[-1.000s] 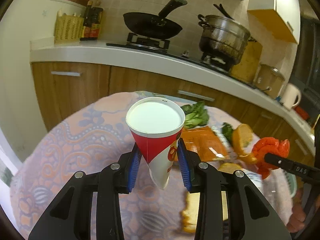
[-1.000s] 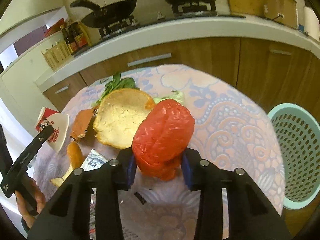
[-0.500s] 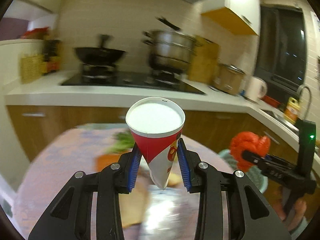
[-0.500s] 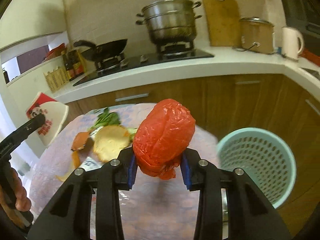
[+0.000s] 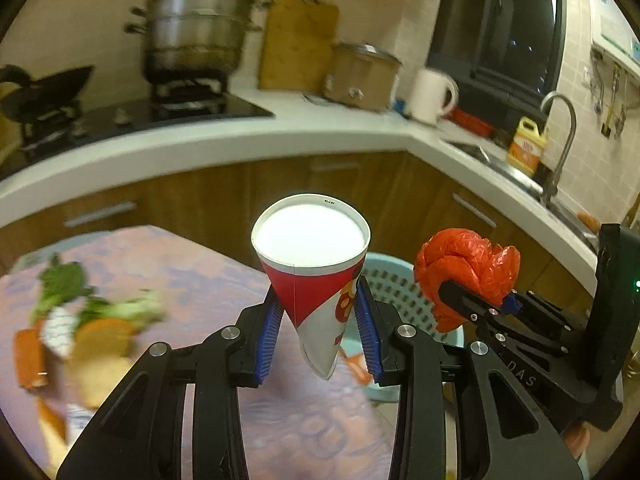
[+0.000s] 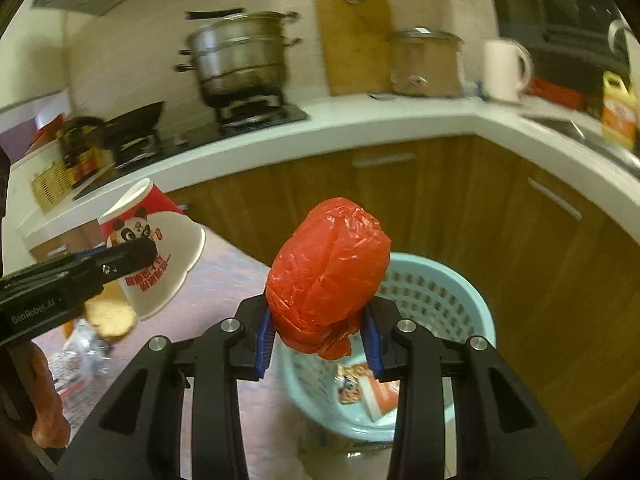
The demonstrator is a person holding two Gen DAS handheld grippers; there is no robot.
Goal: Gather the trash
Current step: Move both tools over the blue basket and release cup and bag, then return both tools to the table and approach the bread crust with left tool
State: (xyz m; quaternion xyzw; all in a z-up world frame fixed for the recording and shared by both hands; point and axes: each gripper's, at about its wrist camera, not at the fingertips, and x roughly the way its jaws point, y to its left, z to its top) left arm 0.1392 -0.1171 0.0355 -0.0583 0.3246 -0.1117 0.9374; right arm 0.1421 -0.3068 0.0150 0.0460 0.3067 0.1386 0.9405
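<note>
- Two grippers are counted: the left gripper [image 5: 320, 332] and the right gripper [image 6: 320, 336].
- One paper cup [image 5: 314, 268] is seen.
- One red plastic bag [image 6: 328, 272] is seen.
- One light blue basket [image 6: 452, 300] is seen, with one wrapper [image 6: 366, 384] lying in it.
- One steel pot [image 6: 244, 60], one black wok [image 6: 128, 120], one cutting board [image 6: 356, 44], one white kettle [image 6: 504, 70] and one yellow bottle [image 5: 526, 146] are counted.
- One tap [image 5: 560, 140] is seen.
</note>
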